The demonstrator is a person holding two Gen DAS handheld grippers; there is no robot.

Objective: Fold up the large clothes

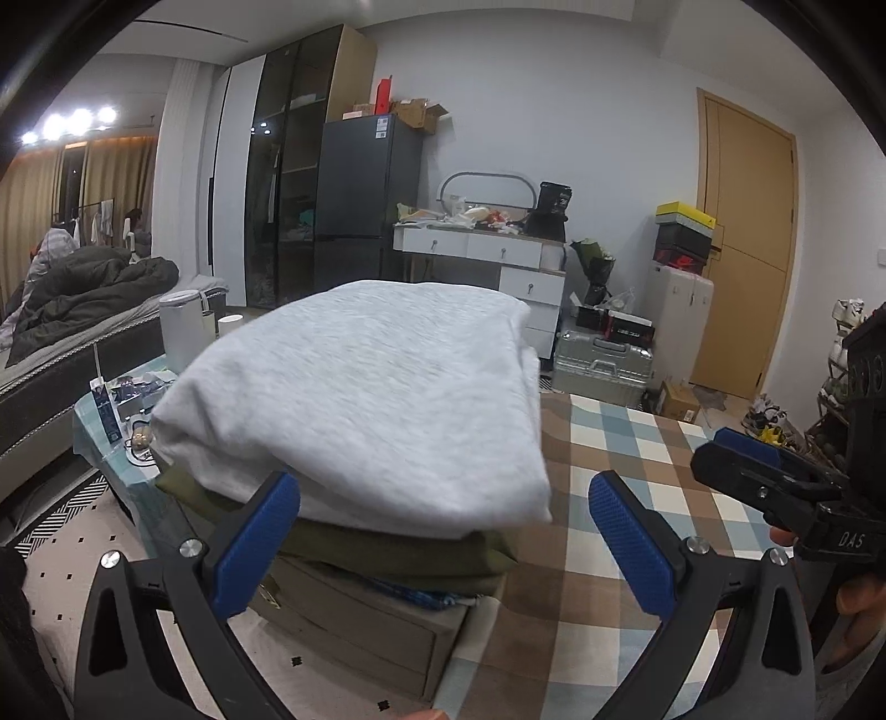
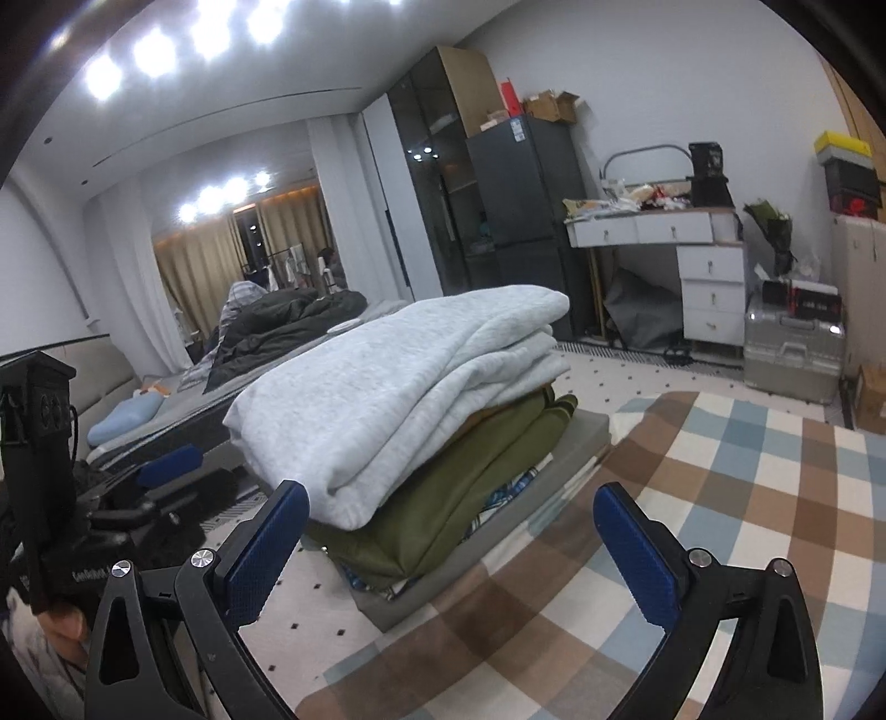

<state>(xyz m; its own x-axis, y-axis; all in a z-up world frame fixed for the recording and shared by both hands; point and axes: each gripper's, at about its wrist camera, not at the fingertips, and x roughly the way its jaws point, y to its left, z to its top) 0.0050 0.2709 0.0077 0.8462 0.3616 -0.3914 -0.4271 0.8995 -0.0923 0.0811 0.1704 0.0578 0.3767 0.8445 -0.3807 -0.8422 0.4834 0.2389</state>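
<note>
Grey folded garment (image 1: 360, 399) ahead of left tool (image 1: 443, 540)

"How was my feed?"

"Dim and cool. The ceiling lights (image 2: 166, 50) blew out into white glare. I saw the grey folded garment (image 1: 360, 399) smeared with blur up close, and fisheye bending with black vignetting at every corner."
</note>
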